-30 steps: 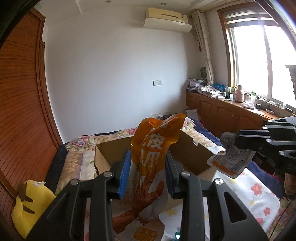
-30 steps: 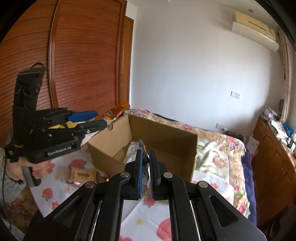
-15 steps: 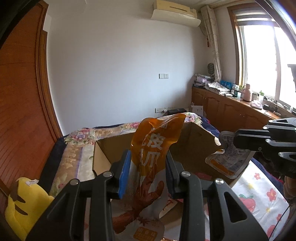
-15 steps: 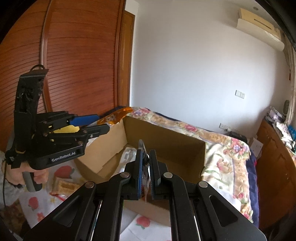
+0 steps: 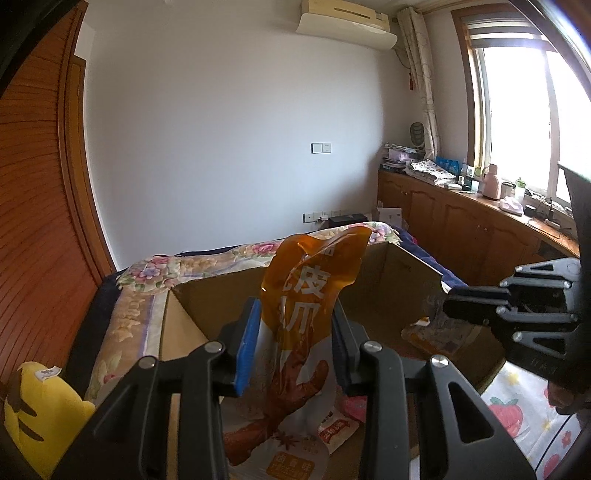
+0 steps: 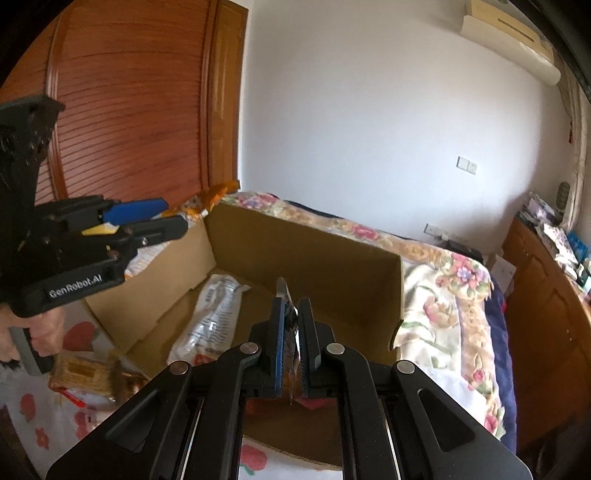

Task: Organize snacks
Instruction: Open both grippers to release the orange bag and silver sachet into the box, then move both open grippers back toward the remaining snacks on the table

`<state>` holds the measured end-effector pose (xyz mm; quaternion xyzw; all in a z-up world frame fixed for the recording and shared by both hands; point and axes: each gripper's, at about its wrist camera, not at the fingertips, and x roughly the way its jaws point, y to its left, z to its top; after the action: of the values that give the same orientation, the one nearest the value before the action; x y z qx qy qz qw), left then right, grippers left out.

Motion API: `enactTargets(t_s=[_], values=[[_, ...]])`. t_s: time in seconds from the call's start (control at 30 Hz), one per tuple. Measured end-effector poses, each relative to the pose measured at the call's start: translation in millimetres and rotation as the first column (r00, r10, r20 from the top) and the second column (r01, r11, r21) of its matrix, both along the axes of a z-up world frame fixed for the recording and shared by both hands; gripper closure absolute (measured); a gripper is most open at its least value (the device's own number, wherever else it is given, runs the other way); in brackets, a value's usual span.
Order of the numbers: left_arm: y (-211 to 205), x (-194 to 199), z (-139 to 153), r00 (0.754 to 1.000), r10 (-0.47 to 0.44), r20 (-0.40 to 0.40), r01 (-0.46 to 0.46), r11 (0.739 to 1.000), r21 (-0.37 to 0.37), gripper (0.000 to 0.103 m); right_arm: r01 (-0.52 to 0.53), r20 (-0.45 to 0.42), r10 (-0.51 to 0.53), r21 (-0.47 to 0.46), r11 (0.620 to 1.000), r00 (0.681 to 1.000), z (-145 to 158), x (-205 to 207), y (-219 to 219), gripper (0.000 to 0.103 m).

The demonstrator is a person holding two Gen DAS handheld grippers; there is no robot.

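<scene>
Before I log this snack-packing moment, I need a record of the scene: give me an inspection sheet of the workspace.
Surface: floral sheet on a bed, strawberry-print cloth in front.
Job's things: open cardboard box; white snack packet lying inside; orange snack bag; thin snack packet, seen edge-on; biscuit pack outside the box.
Clutter: yellow plush toy.
Grippers: left claw shut on orange snack bag above the box; right claw shut on thin snack packet over the box.
Cables: wires on the wooden counter by the window.
Surroundings: wooden wardrobe, air conditioner.
</scene>
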<state>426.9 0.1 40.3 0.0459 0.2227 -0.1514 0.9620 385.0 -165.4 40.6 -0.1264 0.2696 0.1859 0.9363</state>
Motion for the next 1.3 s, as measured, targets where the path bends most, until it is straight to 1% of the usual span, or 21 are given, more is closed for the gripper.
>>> enactTargets(t_s=[0.17, 0.3, 0.4, 0.47, 0.53, 0.6, 0.73, 0.87, 0.97, 1.13, 1.3], values=[[1.5, 8.2, -3.1, 1.000, 0.005, -0.001, -0.005, 1.000, -0.007, 0.067, 0.017, -0.020, -0.017, -0.010, 1.000, 1.000, -10.9, 11.7, -3.5, 0.099], [-4.0, 12.3, -5.1, 1.000, 0.008, -0.006, -0.008, 1.000, -0.001, 0.061, 0.026, -0.034, -0.026, -0.014, 1.000, 0.999, -17.7, 16.2, -4.2, 0.099], [-4.2, 15.4, -8.9, 1.000, 0.010, -0.025, -0.010, 1.000, -0.011, 0.057, 0.026, -0.046, -0.027, -0.008, 1.000, 0.999, -21.6, 18.3, -5.2, 0.098], [-3.1, 14.5, -11.2, 0.999, 0.002, -0.034, -0.002, 1.000, -0.008, 0.059, 0.027, -0.054, -0.027, -0.002, 1.000, 0.998, -23.8, 19.4, -6.8, 0.098], [-4.1, 11.2, -9.9, 1.000, 0.006, -0.024, -0.006, 1.000, 0.005, 0.058, 0.019, -0.075, -0.017, 0.017, 1.000, 0.997, -26.6, 21.9, -8.3, 0.097], [-4.8, 9.6, -5.9, 1.000, 0.000, -0.021, 0.000, 1.000, 0.006, 0.056, 0.019, -0.075, -0.016, 0.035, 0.999, 0.997, -26.5, 21.0, -10.5, 0.097], [-0.8, 4.1, 1.8, 1.000, 0.003, -0.011, -0.003, 1.000, 0.007, 0.056, 0.006, -0.080, -0.002, 0.050, 0.999, 0.997, -25.4, 17.3, -7.9, 0.094], [5.0, -12.0, 8.9, 1.000, 0.006, -0.004, -0.006, 1.000, -0.004, 0.056, -0.011, -0.084, 0.017, 0.069, 0.998, 0.996, -17.9, 2.1, -8.0, 0.094], [8.0, -25.8, 14.5, 1.000, 0.006, 0.001, -0.006, 1.000, 0.005, 0.056, -0.017, -0.079, 0.023, 0.082, 0.997, 0.997, -10.3, -14.1, -7.8, 0.093], [20.3, -58.2, 26.0, 1.000, 0.009, 0.018, -0.009, 1.000, 0.009, 0.055, -0.027, -0.076, 0.034, 0.097, 0.995, 0.997, 1.9, -50.9, -4.7, 0.089], [35.4, -91.1, 28.4, 1.000, 0.016, 0.023, -0.016, 1.000, 0.014, 0.055, -0.030, -0.082, 0.039, 0.109, 0.994, 0.996, 8.2, -90.2, 0.1, 0.087]])
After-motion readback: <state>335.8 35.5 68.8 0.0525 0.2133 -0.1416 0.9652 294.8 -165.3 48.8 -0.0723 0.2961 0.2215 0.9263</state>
